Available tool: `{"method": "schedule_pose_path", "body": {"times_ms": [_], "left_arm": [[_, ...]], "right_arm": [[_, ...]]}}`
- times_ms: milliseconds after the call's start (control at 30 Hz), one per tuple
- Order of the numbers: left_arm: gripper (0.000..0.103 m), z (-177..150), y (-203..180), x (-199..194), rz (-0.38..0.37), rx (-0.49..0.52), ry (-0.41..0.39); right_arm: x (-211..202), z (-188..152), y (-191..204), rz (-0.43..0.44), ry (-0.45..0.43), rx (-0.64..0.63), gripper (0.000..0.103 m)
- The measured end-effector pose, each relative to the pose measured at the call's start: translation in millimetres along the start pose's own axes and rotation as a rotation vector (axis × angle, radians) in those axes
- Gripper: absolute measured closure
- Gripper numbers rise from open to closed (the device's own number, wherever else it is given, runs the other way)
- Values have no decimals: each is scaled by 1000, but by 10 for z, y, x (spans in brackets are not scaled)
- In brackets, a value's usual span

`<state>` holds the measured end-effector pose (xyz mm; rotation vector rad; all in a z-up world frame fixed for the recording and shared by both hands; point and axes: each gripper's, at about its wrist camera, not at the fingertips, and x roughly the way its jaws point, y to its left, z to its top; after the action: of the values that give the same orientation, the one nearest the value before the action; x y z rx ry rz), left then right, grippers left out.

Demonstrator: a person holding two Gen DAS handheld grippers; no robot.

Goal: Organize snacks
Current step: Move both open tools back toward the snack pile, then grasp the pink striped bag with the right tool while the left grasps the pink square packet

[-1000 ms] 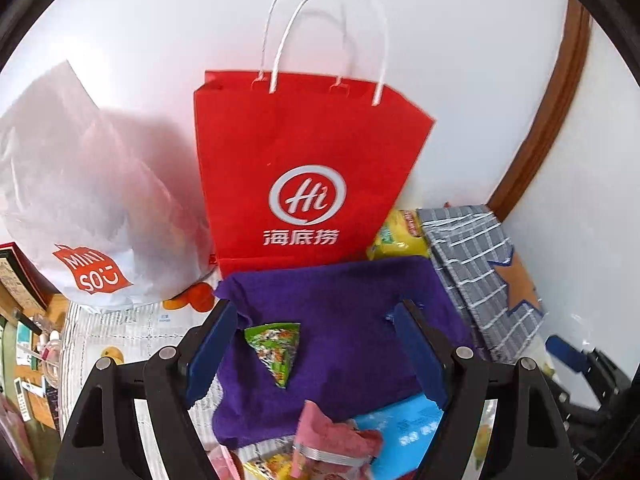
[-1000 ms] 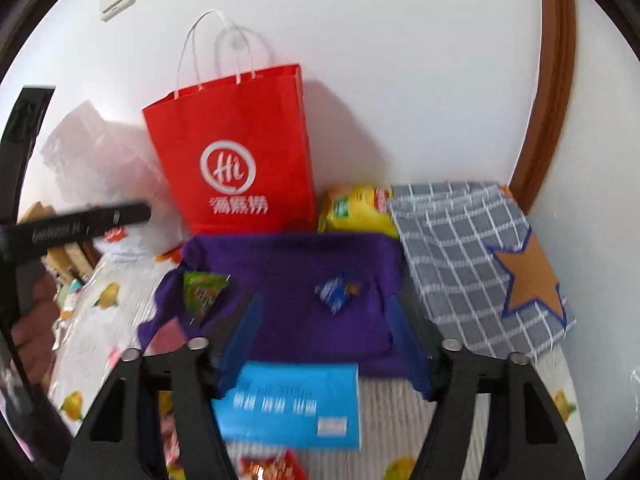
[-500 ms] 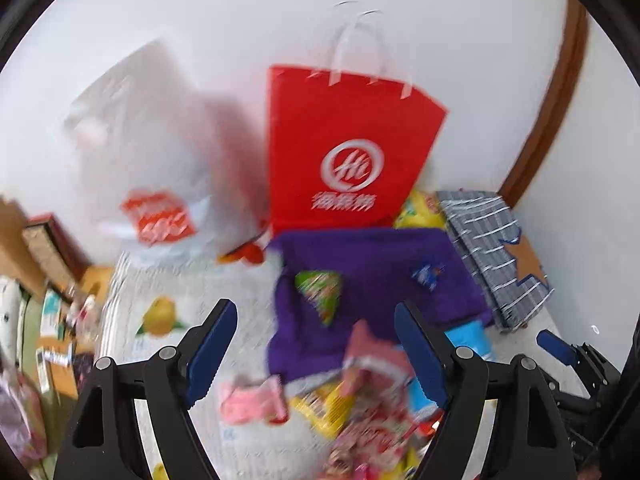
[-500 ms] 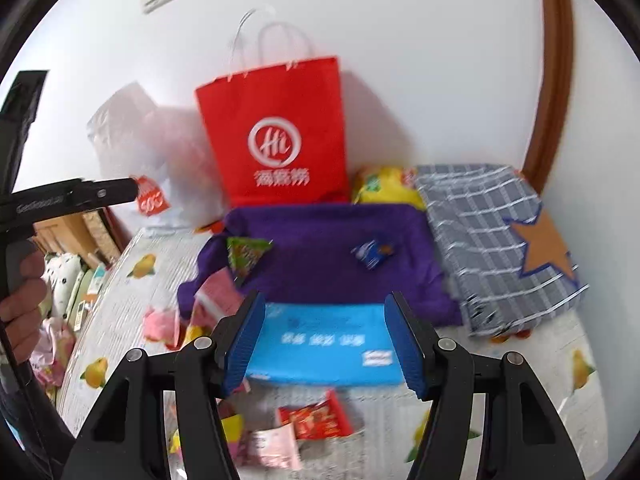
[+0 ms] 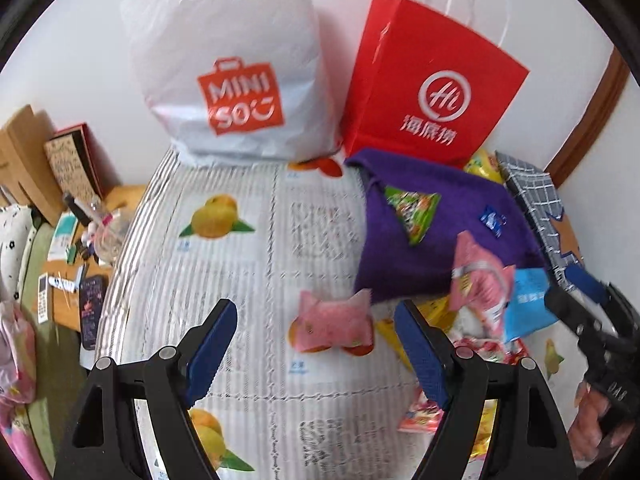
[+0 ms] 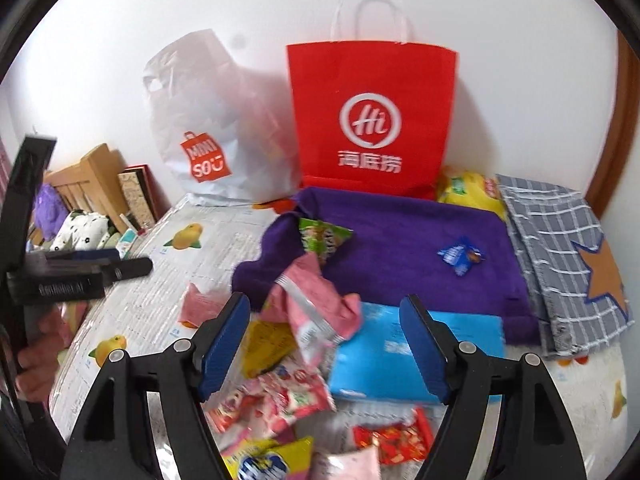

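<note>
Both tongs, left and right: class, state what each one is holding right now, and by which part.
Nothing is held. The left tongs are open above the table with a pink snack packet lying loose between their pads; the right tongs are open over the snack pile.

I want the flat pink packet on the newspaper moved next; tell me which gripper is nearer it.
Left. The left gripper frames the flat pink packet just ahead; the right gripper hovers over the pile, packet off left.

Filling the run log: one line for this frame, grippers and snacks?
left gripper: open, over pink packet | right gripper: open, over snack pile | purple cloth: green packet, blue candy
</note>
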<state>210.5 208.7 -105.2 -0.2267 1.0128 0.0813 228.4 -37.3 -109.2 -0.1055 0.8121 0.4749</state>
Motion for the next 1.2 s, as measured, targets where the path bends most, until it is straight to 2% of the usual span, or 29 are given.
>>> {"method": "schedule_pose_path", "body": {"times_ms": [167, 433, 533, 667, 767, 867, 933, 1033, 1200], "left_arm": [[23, -43, 138, 100, -10, -19, 12], [23, -3, 202, 249, -33, -39, 26], [23, 8, 215, 297, -31, -43, 33], [23, 7, 265, 349, -22, -55, 43], [23, 6, 283, 370, -20, -65, 49], [23, -2, 259, 383, -20, -63, 53], [23, -9, 227, 394, -27, -64, 55], [23, -28, 138, 437, -36, -54, 64], [23, -90, -52, 645, -22, -25, 101]], "right_arm": [[278, 74, 100, -5, 21, -48, 26], [669, 172, 183, 40, 45, -112, 26], [835, 180, 208, 28, 84, -152, 26], [980, 125, 193, 58, 140, -174, 27], [1018, 49, 210, 62, 168, -198, 39], [957, -19, 219, 63, 153, -213, 49], [878, -49, 201, 52, 135, -205, 59], [740, -73, 118, 76, 113, -146, 63], [449, -104, -1, 97, 60, -72, 64]]}}
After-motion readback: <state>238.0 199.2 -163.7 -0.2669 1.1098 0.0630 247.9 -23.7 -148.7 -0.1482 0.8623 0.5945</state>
